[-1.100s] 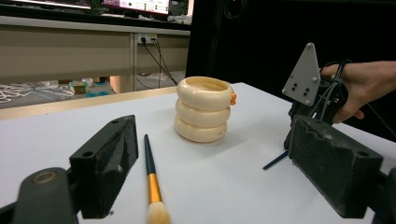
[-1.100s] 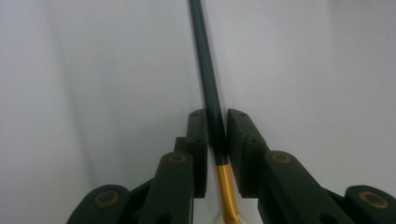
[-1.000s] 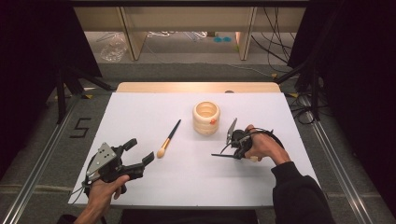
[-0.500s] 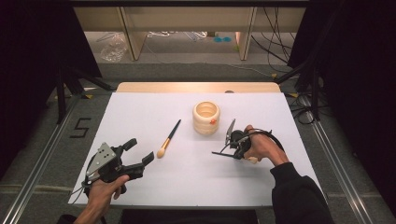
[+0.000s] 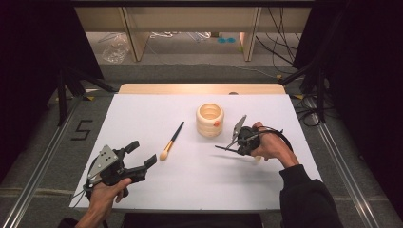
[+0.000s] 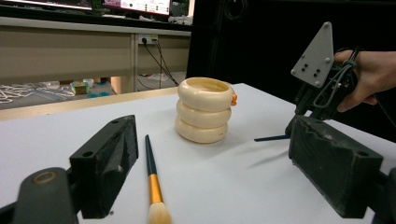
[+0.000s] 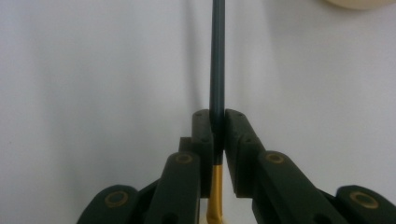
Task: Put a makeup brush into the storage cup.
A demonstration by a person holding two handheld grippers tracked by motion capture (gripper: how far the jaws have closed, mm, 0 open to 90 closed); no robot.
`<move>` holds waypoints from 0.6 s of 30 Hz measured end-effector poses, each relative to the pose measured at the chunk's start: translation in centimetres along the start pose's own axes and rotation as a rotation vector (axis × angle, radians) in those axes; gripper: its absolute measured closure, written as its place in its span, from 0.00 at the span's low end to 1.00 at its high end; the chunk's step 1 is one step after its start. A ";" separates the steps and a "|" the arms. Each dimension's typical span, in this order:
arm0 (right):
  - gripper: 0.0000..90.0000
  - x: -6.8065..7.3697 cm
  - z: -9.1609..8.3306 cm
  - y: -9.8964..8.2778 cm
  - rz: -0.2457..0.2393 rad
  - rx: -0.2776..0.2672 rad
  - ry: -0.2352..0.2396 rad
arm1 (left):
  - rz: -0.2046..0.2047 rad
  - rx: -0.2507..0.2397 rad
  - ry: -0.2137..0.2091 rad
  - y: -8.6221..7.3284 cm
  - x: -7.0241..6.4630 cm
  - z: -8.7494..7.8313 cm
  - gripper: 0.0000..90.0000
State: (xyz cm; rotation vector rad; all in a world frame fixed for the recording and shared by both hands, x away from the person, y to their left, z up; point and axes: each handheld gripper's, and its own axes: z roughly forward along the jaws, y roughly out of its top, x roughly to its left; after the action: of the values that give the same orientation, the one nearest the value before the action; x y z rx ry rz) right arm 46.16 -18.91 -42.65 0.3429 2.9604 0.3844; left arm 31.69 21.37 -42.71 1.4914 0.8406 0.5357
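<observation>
Looking down from the high view, a white tabletop (image 5: 157, 114) carries a cream ringed cup (image 5: 209, 119) near its middle. The right tongs (image 5: 227, 146), just right of the cup, are closed on a thin dark-handled brush (image 5: 223, 148) whose handle juts out to the left, above the tabletop. The left tongs (image 5: 142, 156) sit near the front left corner, spread open and empty, with a second brush (image 5: 171, 141) lying on the tabletop just beyond them.

From the left gripper view, that second brush (image 6: 153, 182) lies between the open jaws, untouched; the cup (image 6: 203, 109) stands behind it.

From the right gripper view, the right tongs (image 7: 217, 126) pinch the held brush (image 7: 217, 56) where its dark handle meets the gold ferrule.
</observation>
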 end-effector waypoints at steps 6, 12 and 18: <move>0.93 0.1 -1.3 0.1 -0.022 -0.039 -0.042 | 0.002 0.001 -0.002 0.0 0.0 0.0 0.18; 0.93 0.5 -2.7 0.3 -0.038 -0.079 -0.076 | 0.005 0.004 -0.009 0.0 0.0 0.1 0.18; 0.93 2.0 -4.3 1.3 -0.090 -0.142 -0.125 | 0.006 0.011 -0.018 0.0 -0.1 0.3 0.18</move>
State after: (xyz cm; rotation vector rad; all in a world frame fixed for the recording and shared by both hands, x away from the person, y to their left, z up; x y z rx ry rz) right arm 43.78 -18.25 -38.37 0.2075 2.7963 0.5373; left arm 31.84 21.15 -42.71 1.5071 0.8267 0.5216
